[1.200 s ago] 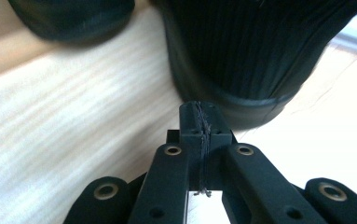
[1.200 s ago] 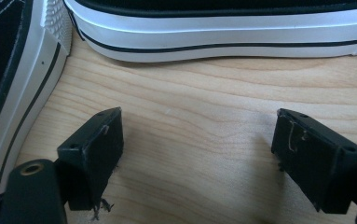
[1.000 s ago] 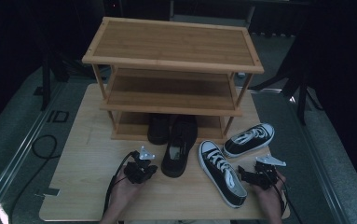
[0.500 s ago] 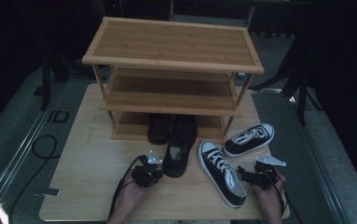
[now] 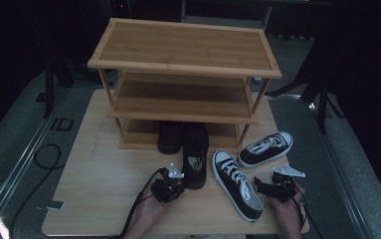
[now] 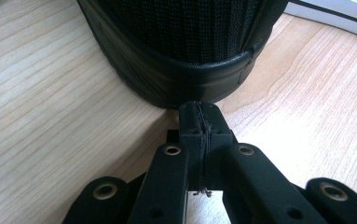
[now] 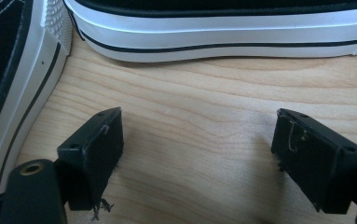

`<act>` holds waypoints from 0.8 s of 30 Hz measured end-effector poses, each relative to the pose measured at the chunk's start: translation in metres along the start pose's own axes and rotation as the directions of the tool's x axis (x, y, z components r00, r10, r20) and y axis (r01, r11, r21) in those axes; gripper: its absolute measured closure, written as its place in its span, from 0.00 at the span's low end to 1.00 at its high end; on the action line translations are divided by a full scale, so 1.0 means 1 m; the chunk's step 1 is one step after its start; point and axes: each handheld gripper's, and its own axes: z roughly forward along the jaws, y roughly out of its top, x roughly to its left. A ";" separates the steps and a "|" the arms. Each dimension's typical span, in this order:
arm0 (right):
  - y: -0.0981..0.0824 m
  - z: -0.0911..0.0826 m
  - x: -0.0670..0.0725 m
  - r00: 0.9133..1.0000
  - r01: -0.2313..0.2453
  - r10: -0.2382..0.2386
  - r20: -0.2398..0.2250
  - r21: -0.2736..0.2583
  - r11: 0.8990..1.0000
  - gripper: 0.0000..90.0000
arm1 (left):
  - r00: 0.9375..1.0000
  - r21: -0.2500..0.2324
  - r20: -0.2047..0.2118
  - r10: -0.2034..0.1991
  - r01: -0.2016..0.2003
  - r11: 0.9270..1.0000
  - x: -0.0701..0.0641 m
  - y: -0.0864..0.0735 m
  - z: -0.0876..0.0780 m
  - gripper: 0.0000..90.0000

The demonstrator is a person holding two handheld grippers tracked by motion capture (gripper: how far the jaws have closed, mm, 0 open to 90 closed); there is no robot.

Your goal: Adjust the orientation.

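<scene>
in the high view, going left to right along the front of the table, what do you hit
left hand-held gripper → black shoe → near sneaker → right hand-held gripper

We hold our left gripper [image 5: 170, 185] low over the table [image 5: 98, 199], just left of the heel of the black shoe [image 5: 196, 158], its jaws pressed fully together with the tips at the shoe's heel, seemingly touching it. Our left hand [image 5: 148, 211] grips it from below. Our right gripper [image 5: 273, 188] sits well to the right of that shoe, jaws spread wide apart, our right hand [image 5: 286, 214] behind it.
</scene>
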 end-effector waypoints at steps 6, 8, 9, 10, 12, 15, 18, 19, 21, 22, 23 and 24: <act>0.000 0.000 0.000 1.000 0.000 0.000 0.000 0.000 1.000 0.18 | 1.000 -0.011 0.010 0.006 -0.006 1.000 -0.004 0.001 0.000 0.99; 0.000 0.000 0.000 1.000 0.000 0.000 0.000 0.000 1.000 0.18 | 0.999 -0.006 0.017 0.028 -0.028 1.000 -0.009 0.000 -0.001 0.99; 0.000 0.000 0.000 1.000 0.000 0.000 0.000 0.000 1.000 0.18 | 0.999 -0.004 0.018 0.038 -0.038 0.999 -0.013 0.000 0.000 0.99; 0.000 0.000 0.000 1.000 0.000 0.000 0.000 0.000 1.000 0.18 | 0.998 0.002 0.018 0.055 -0.055 0.999 -0.016 -0.001 0.001 0.99; 0.000 0.000 0.000 1.000 0.000 0.000 0.000 0.000 1.000 0.18 | 0.997 0.006 0.023 0.077 -0.077 0.997 -0.021 -0.002 0.006 0.99; 0.000 0.000 0.000 1.000 0.000 0.000 0.000 0.000 1.000 0.18 | 0.996 -0.001 0.021 0.088 -0.088 0.996 -0.024 0.001 0.009 0.99; 0.000 0.000 0.000 1.000 0.000 0.000 0.000 0.000 1.000 0.18 | 0.995 -0.004 -0.008 0.101 -0.101 0.995 -0.026 0.006 0.013 0.99; 0.000 0.000 0.000 1.000 0.000 0.000 0.000 0.000 1.000 0.18 | 0.994 0.001 -0.001 0.107 -0.107 0.994 -0.025 0.008 0.014 1.00; 0.000 0.000 0.000 1.000 0.000 0.000 0.000 0.000 1.000 0.18 | 0.993 0.000 -0.008 0.120 -0.120 0.993 -0.026 0.009 0.016 1.00; 0.000 0.000 0.000 1.000 0.000 0.000 0.000 0.000 1.000 0.18 | 0.993 0.000 -0.008 0.120 -0.120 0.993 -0.026 0.009 0.016 1.00; 0.000 0.000 0.000 1.000 0.000 0.000 0.000 0.000 1.000 0.18 | 0.993 -0.004 -0.009 0.117 -0.117 0.993 -0.027 0.010 0.017 1.00; 0.000 0.000 0.000 1.000 0.000 0.000 0.000 0.000 1.000 0.18 | 0.993 -0.003 -0.011 0.118 -0.118 0.993 -0.027 0.011 0.017 1.00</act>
